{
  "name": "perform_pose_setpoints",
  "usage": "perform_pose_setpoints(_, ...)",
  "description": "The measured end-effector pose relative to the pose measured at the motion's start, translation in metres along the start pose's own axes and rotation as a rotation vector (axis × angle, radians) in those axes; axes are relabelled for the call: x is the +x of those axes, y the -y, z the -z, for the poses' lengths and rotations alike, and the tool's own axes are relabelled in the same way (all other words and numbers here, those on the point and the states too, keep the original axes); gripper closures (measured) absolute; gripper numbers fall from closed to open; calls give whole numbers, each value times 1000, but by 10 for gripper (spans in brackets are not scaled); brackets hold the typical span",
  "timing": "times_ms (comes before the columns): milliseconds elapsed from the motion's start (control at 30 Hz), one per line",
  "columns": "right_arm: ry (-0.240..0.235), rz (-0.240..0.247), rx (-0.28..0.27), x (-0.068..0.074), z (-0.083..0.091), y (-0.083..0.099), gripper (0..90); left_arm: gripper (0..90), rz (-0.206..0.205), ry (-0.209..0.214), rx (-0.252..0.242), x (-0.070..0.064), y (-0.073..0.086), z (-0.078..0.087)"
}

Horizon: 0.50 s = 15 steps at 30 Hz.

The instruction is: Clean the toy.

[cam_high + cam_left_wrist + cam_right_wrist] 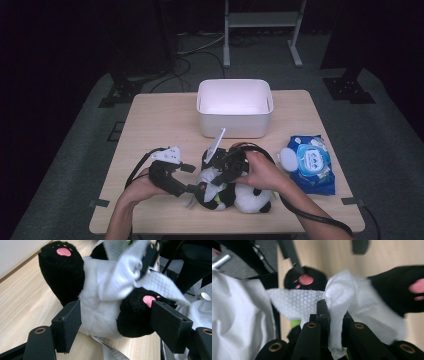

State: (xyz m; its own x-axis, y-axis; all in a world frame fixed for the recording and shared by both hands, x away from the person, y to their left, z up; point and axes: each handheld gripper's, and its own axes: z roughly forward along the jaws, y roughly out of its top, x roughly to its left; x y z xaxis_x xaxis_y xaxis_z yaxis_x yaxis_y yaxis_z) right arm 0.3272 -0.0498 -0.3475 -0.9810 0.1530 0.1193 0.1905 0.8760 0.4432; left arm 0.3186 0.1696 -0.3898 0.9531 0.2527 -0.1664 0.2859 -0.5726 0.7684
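A plush panda (240, 196) lies on its back at the near edge of the tabletop (150, 125), at about 6 o'clock from the white tub (235, 107) and at 9 o'clock from the blue wet-wipe pack (312, 165).

Left tongs (192, 177): spread wide, one jaw on each side of the toy's lower body between its two black legs. In the left gripper view the jaws stand close beside the fur; whether they press on it cannot be told.

Right tongs (325, 312): closed narrow on a fold of white wipe (312, 302), which drapes over the panda's belly.

Handling, as a judgement: the toy is light, soft and compressible, with nothing fragile about it. A grip will sink into the stuffing and may roll it, so it is best taken across the narrow waist or around a leg (62, 270), where the fur bunches and resists slipping. The wipe is limp and thin. It will tear or slide out if dragged hard, so it needs a firm pinch on a doubled fold. The sewn label (110, 350) under the toy is too flimsy to hold by.
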Motion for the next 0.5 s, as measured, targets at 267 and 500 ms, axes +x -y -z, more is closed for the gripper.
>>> perform_pose_setpoints(267,105,-36,-43,-24,13,-18,840,248,-12,14,18,-3,-1,-3)
perform_pose_setpoints(500,137,-78,-61,-47,12,-25,839,248,-16,2,20,-2,-1,-2)
